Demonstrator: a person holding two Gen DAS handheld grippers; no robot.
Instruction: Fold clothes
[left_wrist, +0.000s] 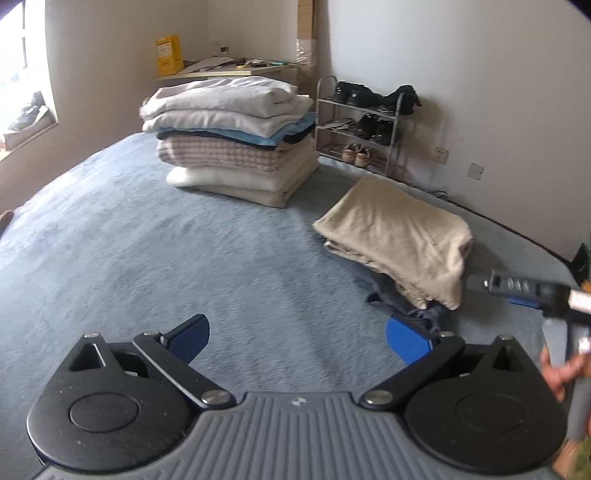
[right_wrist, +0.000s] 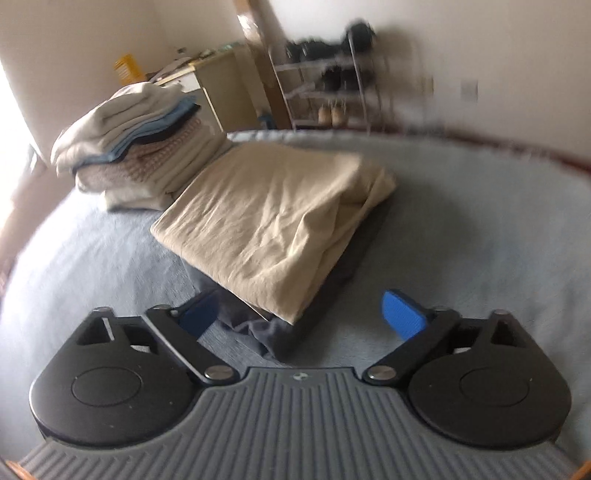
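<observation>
Grey-blue bed (right_wrist: 461, 229): beige folded garment (right_wrist: 280, 221) half-hides dark garment (right_wrist: 269, 332); shoe rack (right_wrist: 332, 92) blurred.

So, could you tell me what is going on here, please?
A person is folding clothes on a bed with two handheld grippers. A folded beige garment lies on a dark one, beside a finished stack. The right gripper is open near their corner; the left gripper is open over bare bedding, holding nothing.

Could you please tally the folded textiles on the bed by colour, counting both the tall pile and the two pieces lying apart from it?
White or cream: 4, in the tall pile
Light blue: 1, in the pile
Dark navy: 1, in the pile
Pink-and-white checked: 1, in the pile
Beige: 1, the beige piece
Dark grey: 1, the dark grey garment under it
Total: 9
</observation>
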